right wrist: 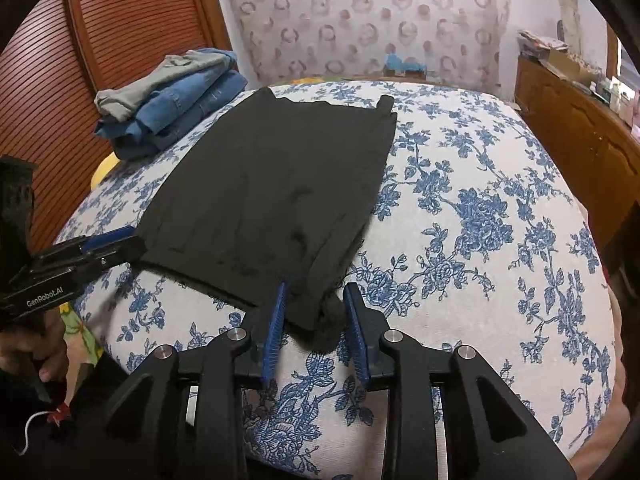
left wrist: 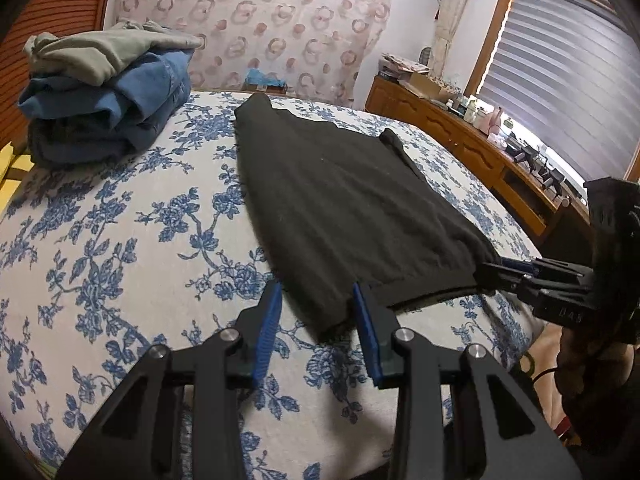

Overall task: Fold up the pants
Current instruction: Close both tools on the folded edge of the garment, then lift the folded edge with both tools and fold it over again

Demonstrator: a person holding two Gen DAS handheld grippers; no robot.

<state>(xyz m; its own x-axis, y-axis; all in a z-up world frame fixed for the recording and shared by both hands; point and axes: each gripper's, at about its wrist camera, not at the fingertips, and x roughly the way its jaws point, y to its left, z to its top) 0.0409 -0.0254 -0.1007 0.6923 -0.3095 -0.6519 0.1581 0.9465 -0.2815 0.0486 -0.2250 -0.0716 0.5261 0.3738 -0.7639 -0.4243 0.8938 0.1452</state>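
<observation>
Black pants [left wrist: 340,200] near corners between spread pads of both hand-held grippers [left wrist: 316,300] [right wrist: 314,300]; contact unclear

In the right wrist view, white lettering reading "GenRobot.AI" runs along the black side of the left tongs [right wrist: 102,248], on the body near the person's hand [right wrist: 30,354]. In the left wrist view, the black body of the right tongs [left wrist: 490,274] carries faint raised characters that look like "DAS", too dim to be sure. No other lettering can be read.
</observation>
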